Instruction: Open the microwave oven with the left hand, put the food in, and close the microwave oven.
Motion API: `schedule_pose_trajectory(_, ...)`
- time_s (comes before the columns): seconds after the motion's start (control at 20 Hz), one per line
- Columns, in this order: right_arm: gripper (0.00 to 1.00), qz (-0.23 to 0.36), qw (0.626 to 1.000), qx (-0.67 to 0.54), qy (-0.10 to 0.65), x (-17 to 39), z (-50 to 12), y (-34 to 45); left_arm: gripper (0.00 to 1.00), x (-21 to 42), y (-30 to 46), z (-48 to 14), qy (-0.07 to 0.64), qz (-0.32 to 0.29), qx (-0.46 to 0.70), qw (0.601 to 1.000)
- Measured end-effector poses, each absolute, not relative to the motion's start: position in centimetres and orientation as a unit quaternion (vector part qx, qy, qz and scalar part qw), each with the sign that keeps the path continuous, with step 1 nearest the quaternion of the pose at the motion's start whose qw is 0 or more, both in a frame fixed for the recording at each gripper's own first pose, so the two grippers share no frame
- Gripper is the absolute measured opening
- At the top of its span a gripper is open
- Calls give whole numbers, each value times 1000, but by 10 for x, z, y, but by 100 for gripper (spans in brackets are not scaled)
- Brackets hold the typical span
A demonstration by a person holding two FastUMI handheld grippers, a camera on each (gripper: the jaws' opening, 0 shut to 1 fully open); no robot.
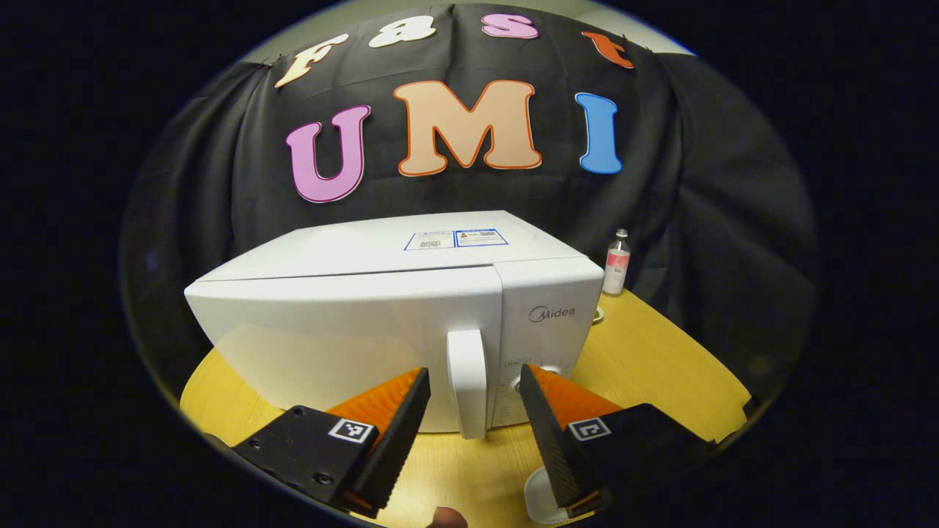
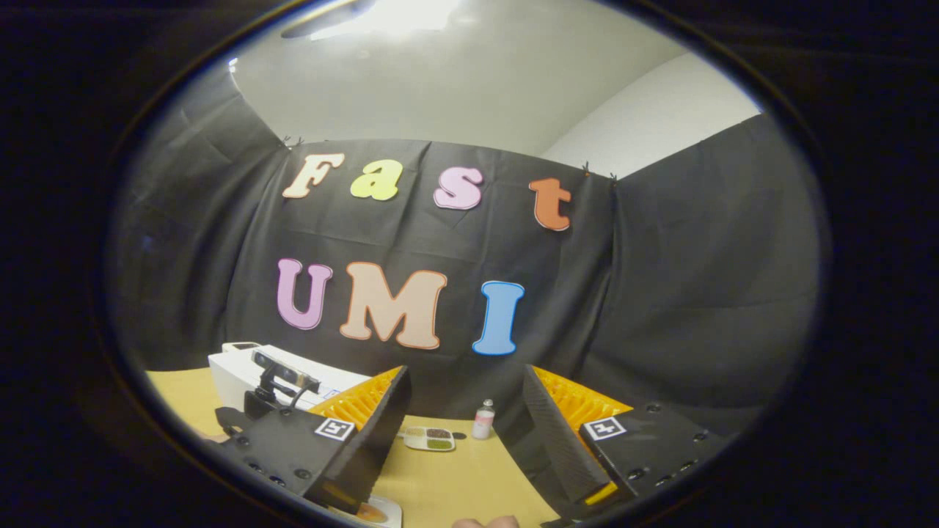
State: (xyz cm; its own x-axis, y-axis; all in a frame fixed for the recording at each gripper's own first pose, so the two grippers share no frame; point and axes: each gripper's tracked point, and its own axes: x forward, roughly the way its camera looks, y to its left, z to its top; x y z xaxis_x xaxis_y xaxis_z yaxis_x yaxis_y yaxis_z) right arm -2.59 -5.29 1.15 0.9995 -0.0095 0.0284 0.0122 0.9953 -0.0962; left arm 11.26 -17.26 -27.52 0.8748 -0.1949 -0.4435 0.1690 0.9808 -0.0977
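Facing the white microwave oven [image 1: 381, 323] on the wooden table [image 1: 660, 381], my left gripper [image 1: 473, 381] holds its 2 fingers apart on both sides of the door handle [image 1: 467, 381], not touching it. My right gripper [image 2: 462, 411] is also spread, high above the food tray [image 2: 429, 438] beside a small bottle [image 2: 483, 419].

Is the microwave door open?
No, the microwave door sits flush and shut, with the open left tool at its handle.
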Motion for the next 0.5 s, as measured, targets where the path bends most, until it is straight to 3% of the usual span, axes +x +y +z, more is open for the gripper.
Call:
schedule_pose_trajectory(0.15, 96, -5, 999, -47, -16, -25, 14, -51, 73, 114, -175, -288, 257, -91, -19, 962)
schedule_pose_trajectory(0.2, 96, -3, 999, -48, -16, -25, 14, -50, 61, 114, -166, -298, 273, -83, -7, 958)
schedule_pose_trajectory(0.25, 96, -1, 999, -47, -16, -24, 13, -47, 31, 110, -167, -300, 278, -83, -11, 957)
schedule_pose_trajectory(0.5, 97, 9, 999, -40, -14, -24, 12, -39, 17, 113, -172, -299, 260, -98, -16, 961)
